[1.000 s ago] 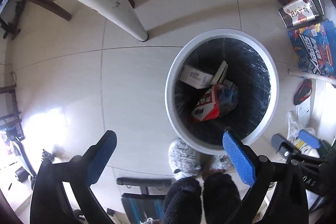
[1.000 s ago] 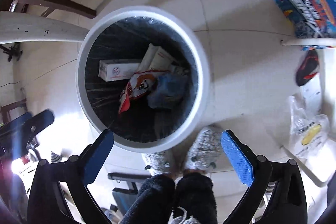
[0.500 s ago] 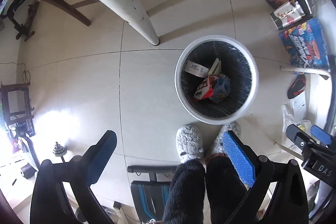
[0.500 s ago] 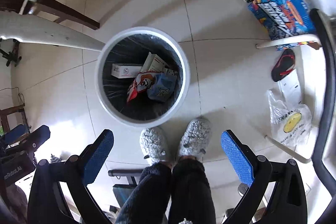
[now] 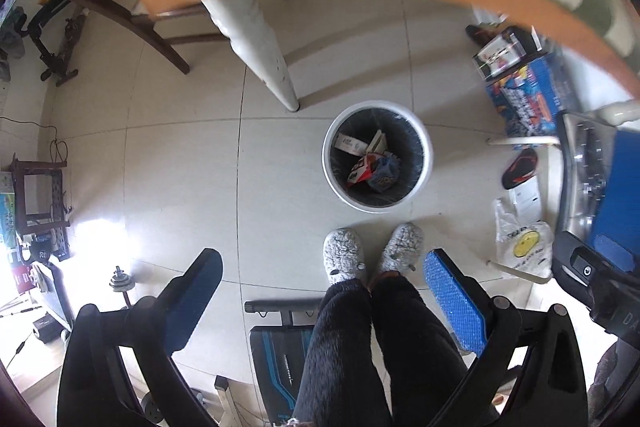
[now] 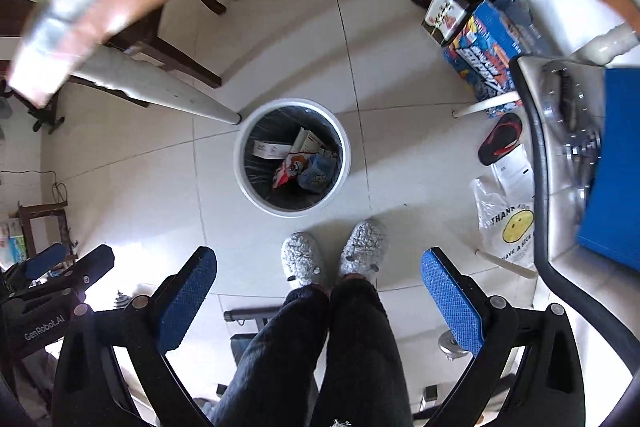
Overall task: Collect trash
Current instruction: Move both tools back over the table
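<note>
Presently I hold both grippers high, pointing straight down at the floor. The left gripper (image 5: 322, 291) stands wide apart and grips nothing; the right gripper (image 6: 318, 289) likewise. The bin (image 5: 426, 163) sits on the tiles just ahead of my slippers (image 6: 300, 261), beside a table leg (image 5: 276, 67). Trash (image 6: 298, 163) lies inside it: a white box and wrappers.
</note>
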### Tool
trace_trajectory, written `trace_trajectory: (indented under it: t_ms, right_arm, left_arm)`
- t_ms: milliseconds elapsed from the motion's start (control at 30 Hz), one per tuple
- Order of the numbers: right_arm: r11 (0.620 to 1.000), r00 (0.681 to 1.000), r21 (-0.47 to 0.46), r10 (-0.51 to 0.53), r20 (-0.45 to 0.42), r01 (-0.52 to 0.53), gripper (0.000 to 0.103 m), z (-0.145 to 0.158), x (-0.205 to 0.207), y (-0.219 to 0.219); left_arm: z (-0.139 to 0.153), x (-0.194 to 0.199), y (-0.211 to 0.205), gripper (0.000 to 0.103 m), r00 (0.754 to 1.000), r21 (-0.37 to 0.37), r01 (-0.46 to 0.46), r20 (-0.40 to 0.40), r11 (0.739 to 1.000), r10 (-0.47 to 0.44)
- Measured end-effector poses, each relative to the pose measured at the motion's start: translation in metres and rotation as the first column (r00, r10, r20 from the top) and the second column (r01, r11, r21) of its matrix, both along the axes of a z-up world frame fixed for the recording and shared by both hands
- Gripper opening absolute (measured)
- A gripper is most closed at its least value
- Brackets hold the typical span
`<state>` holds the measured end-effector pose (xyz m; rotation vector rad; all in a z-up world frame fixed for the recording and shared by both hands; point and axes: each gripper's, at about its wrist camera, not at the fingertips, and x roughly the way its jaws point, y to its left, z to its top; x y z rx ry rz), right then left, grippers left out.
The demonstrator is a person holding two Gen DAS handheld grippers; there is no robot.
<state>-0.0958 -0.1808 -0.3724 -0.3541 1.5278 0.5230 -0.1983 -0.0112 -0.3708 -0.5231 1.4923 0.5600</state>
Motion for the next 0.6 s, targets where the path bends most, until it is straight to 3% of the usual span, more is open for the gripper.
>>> trace_trajectory:
  t_ms: [133,300,467,600]
  right_arm:
    - [1.0,1.0,0.029,-0.007,0.011,0.007,0.103,0.053,-0.012,-0.002]
    - [0.995,0.999,0.09,-0.034,0.031,0.032,0.103,0.118,-0.013,-0.001]
    - [0.975,0.991,0.197,-0.114,0.063,0.1,0.103,0.182,0.017,0.003]
    - [0.953,0.979,0.268,-0.177,0.102,0.144,0.103,0.227,0.061,0.004]
  left_arm:
    - [0.047,-0.005,0.003,0.103,0.999,0.017,-0.004,0.051,1.0,0.003]
    - [0.108,0.006,0.013,0.103,0.992,0.104,0.011,0.124,0.994,-0.024]
    - [0.16,0.049,0.03,0.103,0.978,0.231,0.014,0.202,0.973,-0.062]
    - [0.182,0.103,0.045,0.103,0.972,0.307,0.018,0.218,0.951,-0.088]
